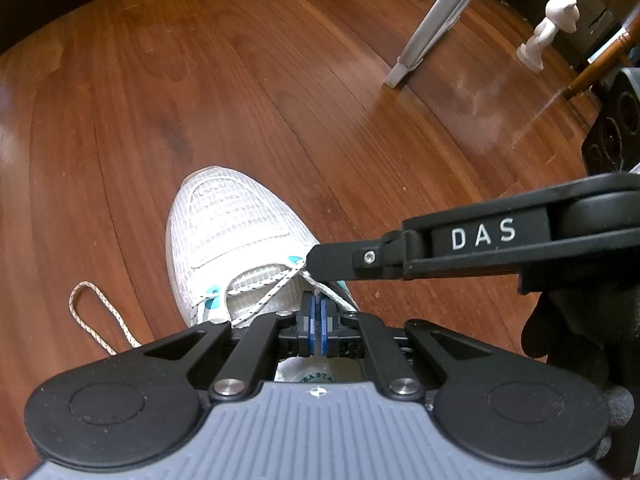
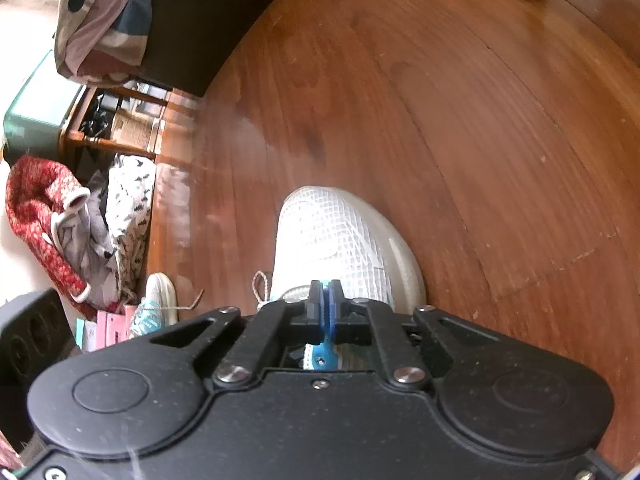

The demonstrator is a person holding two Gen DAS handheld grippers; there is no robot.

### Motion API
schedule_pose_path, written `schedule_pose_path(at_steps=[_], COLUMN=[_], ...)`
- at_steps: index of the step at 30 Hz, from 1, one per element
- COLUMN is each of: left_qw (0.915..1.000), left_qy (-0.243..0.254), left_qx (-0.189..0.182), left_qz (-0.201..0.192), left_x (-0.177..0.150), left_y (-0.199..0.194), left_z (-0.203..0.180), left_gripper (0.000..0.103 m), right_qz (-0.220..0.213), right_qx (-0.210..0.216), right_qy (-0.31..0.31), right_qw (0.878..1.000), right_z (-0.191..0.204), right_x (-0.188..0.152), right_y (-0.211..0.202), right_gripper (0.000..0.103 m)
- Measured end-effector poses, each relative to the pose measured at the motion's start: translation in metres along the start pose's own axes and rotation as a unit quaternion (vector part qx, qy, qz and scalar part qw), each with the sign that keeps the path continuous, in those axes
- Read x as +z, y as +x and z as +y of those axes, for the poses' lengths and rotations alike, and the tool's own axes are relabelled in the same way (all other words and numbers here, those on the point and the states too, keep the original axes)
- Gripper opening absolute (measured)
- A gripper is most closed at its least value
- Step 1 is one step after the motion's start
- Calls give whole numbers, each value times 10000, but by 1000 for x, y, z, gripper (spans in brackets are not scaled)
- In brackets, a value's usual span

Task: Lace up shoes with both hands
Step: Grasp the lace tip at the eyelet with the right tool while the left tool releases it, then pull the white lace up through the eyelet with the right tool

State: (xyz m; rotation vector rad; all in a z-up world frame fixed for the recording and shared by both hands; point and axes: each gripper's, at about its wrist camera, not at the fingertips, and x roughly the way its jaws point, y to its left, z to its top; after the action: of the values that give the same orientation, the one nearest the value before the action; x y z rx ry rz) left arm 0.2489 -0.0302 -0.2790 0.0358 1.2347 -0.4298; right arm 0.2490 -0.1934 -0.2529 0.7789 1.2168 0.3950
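A white mesh sneaker [image 1: 232,236] with teal eyelet loops lies on the wooden floor, toe pointing away; it also shows in the right wrist view [image 2: 340,240]. My left gripper [image 1: 319,302] is shut on the speckled white shoelace [image 1: 272,290] just above the lower eyelets. My right gripper reaches in from the right in the left wrist view [image 1: 310,260], its tip at the lace crossing. In its own view the right gripper [image 2: 325,300] is shut on a teal eyelet loop [image 2: 324,354] of the sneaker. A loose lace loop [image 1: 96,316] lies on the floor to the left.
A grey metal leg [image 1: 436,20] and a white figurine [image 1: 552,28] stand at the far right. A black speaker [image 1: 616,128] is at the right edge. Clothes [image 2: 80,220], a second sneaker [image 2: 156,304] and shelves [image 2: 120,120] lie left of the floor.
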Motion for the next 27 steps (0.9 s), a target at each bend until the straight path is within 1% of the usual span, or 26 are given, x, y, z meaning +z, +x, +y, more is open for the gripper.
schedule_pose_path(at_steps=[2, 3, 4, 5, 6, 7, 8, 9, 12, 14, 17, 20, 24, 27], left_qw=[9999, 9999, 9997, 9996, 9994, 9995, 9995, 9996, 9992, 9981, 9940, 9879, 9789, 9726], left_qy=[2, 38, 73, 108, 137, 150, 176, 203, 288, 374, 548, 763, 1132, 1409], left_qx=[105, 160, 215, 273, 312, 281, 240, 199, 8, 44, 354, 666, 961, 961], left_qz=[-22, -23, -24, -21, -16, -36, -66, -96, -283, -494, -881, -1172, -1400, -1577], left_x=[-1, -1, -2, -3, -4, -5, -6, -6, -5, -1, 10, 19, 27, 31], left_y=[-2, -5, -8, -11, -16, -22, -31, -40, -76, -107, -164, -223, -285, -312], left_z=[-1, -2, -3, -4, -4, -5, -6, -8, -13, -16, -18, -17, -25, -36], left_gripper=[5, 12, 22, 27, 35, 41, 44, 49, 50, 50, 50, 50, 50, 50], right_qz=[-77, -130, -192, -268, -358, -453, -547, -641, -1001, -1269, -1706, -2121, -2421, -2421], right_qx=[10, 26, 48, 74, 106, 141, 176, 224, 417, 526, 716, 864, 943, 893], right_qy=[-11, -25, -45, -47, -66, -102, -139, -160, -288, -370, -412, -461, -586, -776], right_qw=[10000, 9999, 9998, 9996, 9993, 9988, 9983, 9976, 9937, 9898, 9819, 9723, 9639, 9630], right_z=[1, 1, 2, 4, 8, 12, 17, 22, 43, 56, 70, 84, 103, 119], right_x=[2, 3, 4, 7, 10, 13, 17, 20, 32, 39, 49, 54, 51, 48], right_y=[-5, -9, -14, -19, -27, -35, -43, -52, -87, -116, -162, -211, -263, -283], right_gripper=[1, 1, 1, 1, 1, 1, 1, 1, 1, 1, 1, 1, 2, 2])
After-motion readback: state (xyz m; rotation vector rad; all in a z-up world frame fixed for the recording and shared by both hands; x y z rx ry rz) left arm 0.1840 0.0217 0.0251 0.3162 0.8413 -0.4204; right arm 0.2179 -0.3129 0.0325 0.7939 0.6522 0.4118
